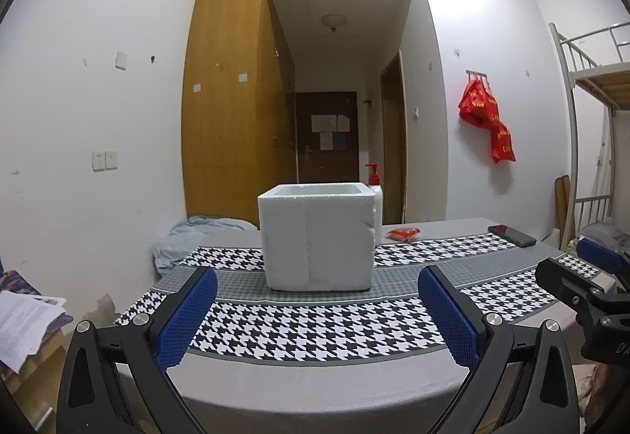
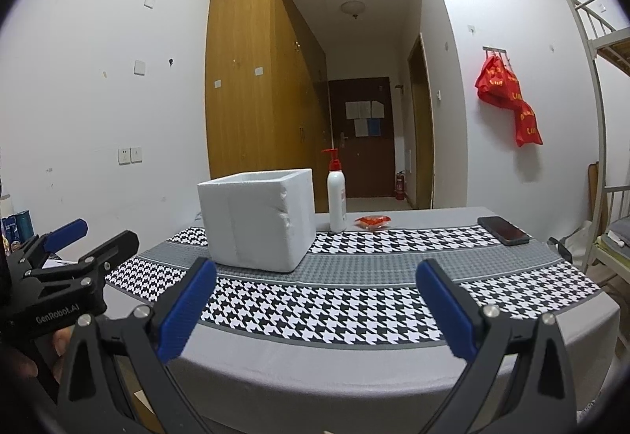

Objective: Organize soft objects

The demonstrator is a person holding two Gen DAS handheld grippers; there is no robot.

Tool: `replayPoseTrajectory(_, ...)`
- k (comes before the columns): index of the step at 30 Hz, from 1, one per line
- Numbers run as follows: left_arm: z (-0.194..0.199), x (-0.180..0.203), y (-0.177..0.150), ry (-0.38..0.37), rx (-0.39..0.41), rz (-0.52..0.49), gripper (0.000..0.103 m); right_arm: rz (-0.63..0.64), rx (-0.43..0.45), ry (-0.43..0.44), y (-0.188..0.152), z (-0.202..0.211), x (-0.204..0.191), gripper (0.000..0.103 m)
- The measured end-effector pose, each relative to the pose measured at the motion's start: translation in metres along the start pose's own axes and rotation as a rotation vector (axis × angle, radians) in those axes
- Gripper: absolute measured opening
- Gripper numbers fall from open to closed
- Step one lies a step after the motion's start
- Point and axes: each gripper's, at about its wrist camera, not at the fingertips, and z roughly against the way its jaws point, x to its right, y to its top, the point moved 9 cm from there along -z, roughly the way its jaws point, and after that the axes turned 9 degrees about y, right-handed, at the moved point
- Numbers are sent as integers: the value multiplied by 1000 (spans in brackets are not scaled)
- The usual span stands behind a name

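Observation:
A white foam box (image 1: 317,237) (image 2: 258,217) stands open-topped on the houndstooth table cloth (image 1: 315,331) (image 2: 334,312). A small red soft packet (image 1: 402,234) (image 2: 372,221) lies behind it to the right, near the table's far edge. My left gripper (image 1: 317,310) is open and empty, held at the near table edge, facing the box. My right gripper (image 2: 315,304) is open and empty too, to the right of the box. Each gripper shows at the edge of the other's view.
A white pump bottle with a red top (image 2: 336,198) (image 1: 374,190) stands just behind the box. A dark phone (image 2: 504,230) (image 1: 512,235) lies at the table's far right. A bunk bed frame (image 1: 590,80) stands to the right, papers (image 1: 23,320) to the left.

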Motion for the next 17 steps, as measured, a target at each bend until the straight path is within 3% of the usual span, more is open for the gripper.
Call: replayPoseTrajectory(17,0,2,-2,-7,9,-3,102,-6,-5,11,-6,2,1,103)
